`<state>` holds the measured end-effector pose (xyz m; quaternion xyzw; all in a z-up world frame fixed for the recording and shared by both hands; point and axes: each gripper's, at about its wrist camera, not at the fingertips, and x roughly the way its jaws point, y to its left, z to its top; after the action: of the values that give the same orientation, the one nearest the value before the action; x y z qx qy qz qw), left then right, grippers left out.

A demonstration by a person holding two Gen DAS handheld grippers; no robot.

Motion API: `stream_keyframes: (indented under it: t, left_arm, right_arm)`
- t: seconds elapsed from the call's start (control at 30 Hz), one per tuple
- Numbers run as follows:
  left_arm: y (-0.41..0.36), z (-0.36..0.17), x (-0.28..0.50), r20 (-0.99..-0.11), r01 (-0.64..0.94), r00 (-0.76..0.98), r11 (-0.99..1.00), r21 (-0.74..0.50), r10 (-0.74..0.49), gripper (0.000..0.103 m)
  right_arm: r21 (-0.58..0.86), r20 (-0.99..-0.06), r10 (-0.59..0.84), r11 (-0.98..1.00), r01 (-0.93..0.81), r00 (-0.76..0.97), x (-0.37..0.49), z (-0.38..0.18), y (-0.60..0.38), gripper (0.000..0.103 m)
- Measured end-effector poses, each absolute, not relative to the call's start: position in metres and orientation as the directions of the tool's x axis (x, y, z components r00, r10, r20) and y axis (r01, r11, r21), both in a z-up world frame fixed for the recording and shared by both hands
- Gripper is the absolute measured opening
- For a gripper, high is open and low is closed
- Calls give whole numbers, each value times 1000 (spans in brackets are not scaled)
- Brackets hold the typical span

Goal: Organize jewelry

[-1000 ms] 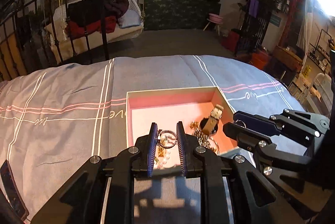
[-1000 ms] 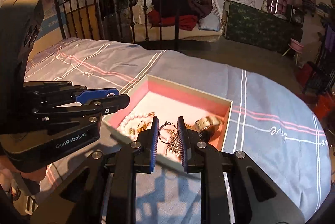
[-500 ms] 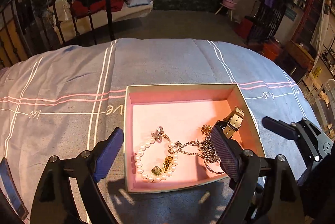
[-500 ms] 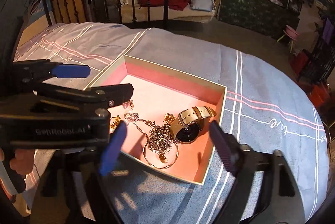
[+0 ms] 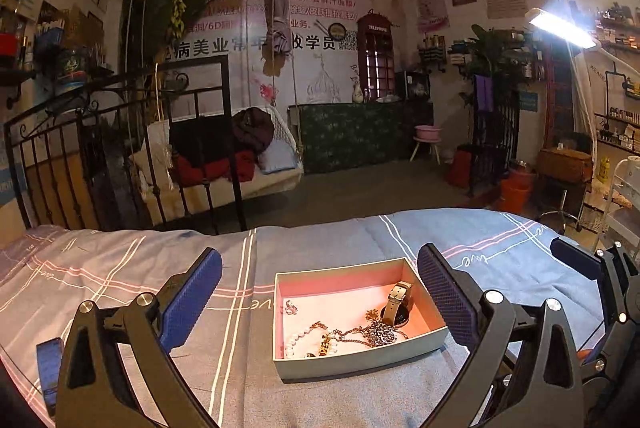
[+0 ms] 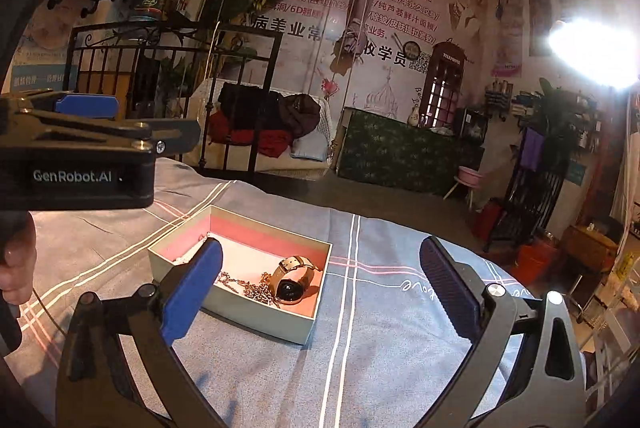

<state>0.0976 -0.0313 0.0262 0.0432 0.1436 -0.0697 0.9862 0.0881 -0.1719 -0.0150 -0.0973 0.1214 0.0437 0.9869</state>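
Observation:
An open box with a pink lining (image 5: 320, 270) (image 6: 304, 328) sits on the blue-grey bedspread. Inside lie a tan-strapped watch (image 5: 396, 302) (image 6: 294, 278), a tangled chain necklace (image 5: 378, 332) (image 6: 250, 288), a pearl bracelet (image 5: 298, 338) and a small ring (image 5: 291, 307). My left gripper (image 5: 318, 302) is wide open and empty, raised behind the box. My right gripper (image 6: 320, 294) is wide open and empty, raised above the box's near right side. The left gripper's body shows at the left edge of the right wrist view (image 6: 80, 152).
The bedspread (image 5: 120, 292) (image 6: 400, 368) has white and pink stripes. A black iron bed frame (image 5: 120, 148) stands beyond the far edge. Behind it are a swing seat with clothes (image 5: 224, 152), a green cabinet (image 5: 352, 136) and shelves on the right.
Both grippers went from shut around jewelry over the box to wide open, dropping the pieces into it. They then lifted and pulled back, so the box looks smaller.

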Motion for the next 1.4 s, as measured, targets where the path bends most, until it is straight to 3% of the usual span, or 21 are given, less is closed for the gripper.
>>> stream_keyframes:
  t: [0.2,1.4]
  left_arm:
    - [-28,34,84,-270,135,956,990,43,-118,97]
    - [-23,18,75,-306,122,946,992,28,-107,97]
  right_arm:
    - [-102,-255,88,988,-117,963,83,-10,-182,97]
    - [-88,-249,80,991,-105,965,76,-10,-184,97]
